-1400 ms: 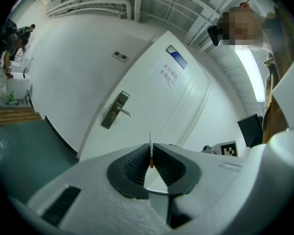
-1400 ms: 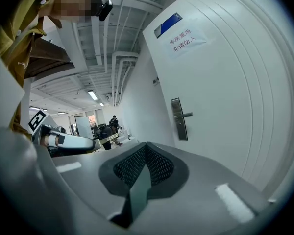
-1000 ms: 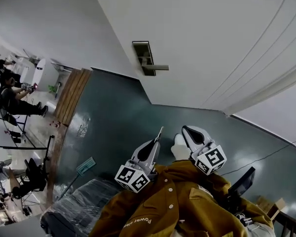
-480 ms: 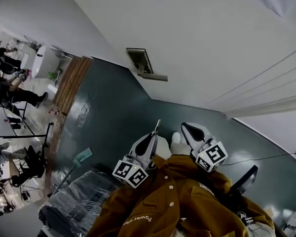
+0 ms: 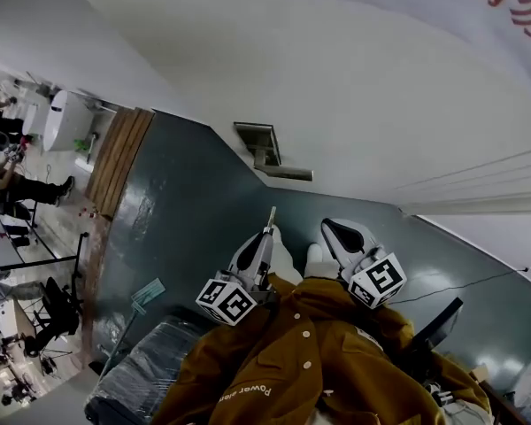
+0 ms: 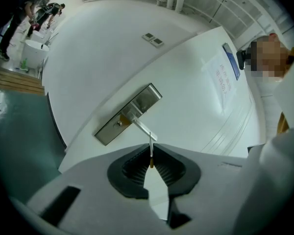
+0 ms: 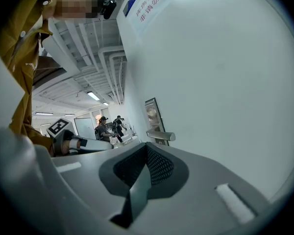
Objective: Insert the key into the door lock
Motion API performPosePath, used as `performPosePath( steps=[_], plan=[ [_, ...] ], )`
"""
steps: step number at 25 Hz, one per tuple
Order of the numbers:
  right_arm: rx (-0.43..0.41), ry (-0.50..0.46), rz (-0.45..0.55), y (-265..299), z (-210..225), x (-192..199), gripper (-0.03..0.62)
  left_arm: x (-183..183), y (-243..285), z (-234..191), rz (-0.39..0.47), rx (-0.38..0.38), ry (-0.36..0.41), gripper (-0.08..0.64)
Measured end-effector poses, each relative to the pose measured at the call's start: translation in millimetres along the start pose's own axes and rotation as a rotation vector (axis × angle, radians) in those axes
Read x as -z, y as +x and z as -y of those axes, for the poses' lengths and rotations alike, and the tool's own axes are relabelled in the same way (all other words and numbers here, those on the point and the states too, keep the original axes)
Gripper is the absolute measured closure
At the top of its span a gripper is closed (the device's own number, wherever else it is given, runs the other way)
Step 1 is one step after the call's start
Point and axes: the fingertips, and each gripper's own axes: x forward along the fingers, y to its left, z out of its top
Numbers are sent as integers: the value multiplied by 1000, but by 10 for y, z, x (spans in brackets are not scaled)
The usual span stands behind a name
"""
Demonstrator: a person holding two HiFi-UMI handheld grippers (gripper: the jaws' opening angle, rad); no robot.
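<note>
At the foot of the white door, in the head view, the left gripper is seen holding the key, its blade aimed up at the lock plate and lever handle, from which it is well apart. The right gripper is held just beside it on the right. Compared with a second earlier, the plate is shown nearer to the key's tip, the left gripper is rolled so that its marker cube sits further left, and red print is now visible at the top right. In the left gripper view, the jaws are pinched on the key's brassy end, with the thin blade lined up close to the handle and the small round cylinder set down and left of it. The key is judged light, stiff and smooth. It is best gripped flat across its head, since a glancing touch could swivel it between the pads. In the right gripper view, the jaws are pressed together on nothing, and the plate is seen beyond them.
</note>
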Motion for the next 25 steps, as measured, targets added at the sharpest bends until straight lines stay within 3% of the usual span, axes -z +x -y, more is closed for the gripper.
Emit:
performPosePath(
  steps=[5, 12, 16, 19, 25],
  plan=[
    [53, -8, -2, 432, 19, -172, 584, -352, 200, -450, -17, 23, -109, 535],
    [87, -52, -11, 691, 48, -314, 584, -355, 480, -953, -39, 41, -326, 535],
    [74, -61, -16, 702, 120, -359, 584, -208, 556, -1139, -57, -48, -447, 535],
    [64, -61, -8, 710, 158, -419, 584, -211, 731, -1069, -11, 9, -568, 535],
    [48, -64, 0, 719, 228, -463, 584, -302, 1007, -1089, 58, 71, -659, 535]
  ],
)
